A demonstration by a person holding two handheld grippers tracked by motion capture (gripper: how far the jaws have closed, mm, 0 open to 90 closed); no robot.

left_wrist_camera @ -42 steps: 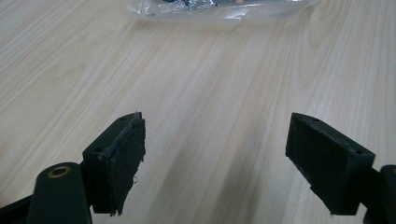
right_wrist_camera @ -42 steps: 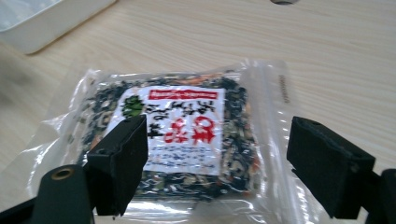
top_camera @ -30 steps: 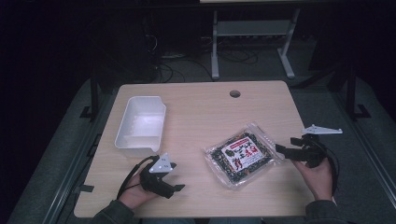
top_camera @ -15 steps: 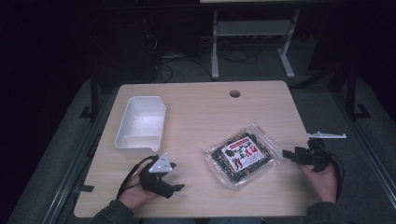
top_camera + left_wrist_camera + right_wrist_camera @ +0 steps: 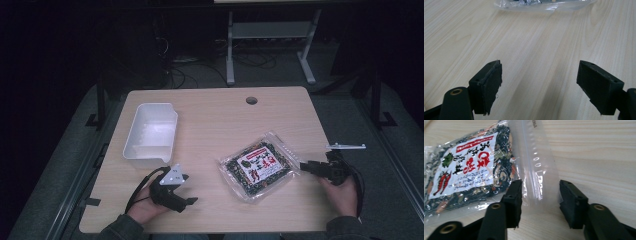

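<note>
A clear zip packet of dark dried food with a white and red label lies flat on the right half of the wooden table. My right gripper sits low at the packet's right edge. In the right gripper view the packet lies ahead and to the left. The right gripper is open, its jaws straddling the packet's clear sealed strip without pinching it. My left gripper rests near the front left edge, held in a hand. It is open over bare wood, with the packet's edge far ahead.
A white empty plastic bin stands at the left of the table, just beyond the left gripper. A round cable hole is near the far edge. Dark floor, cables and a metal stand lie beyond the table.
My right gripper has dropped and drawn nearer the person, ending level with the packet's right edge. The left gripper, packet and bin have not moved.
</note>
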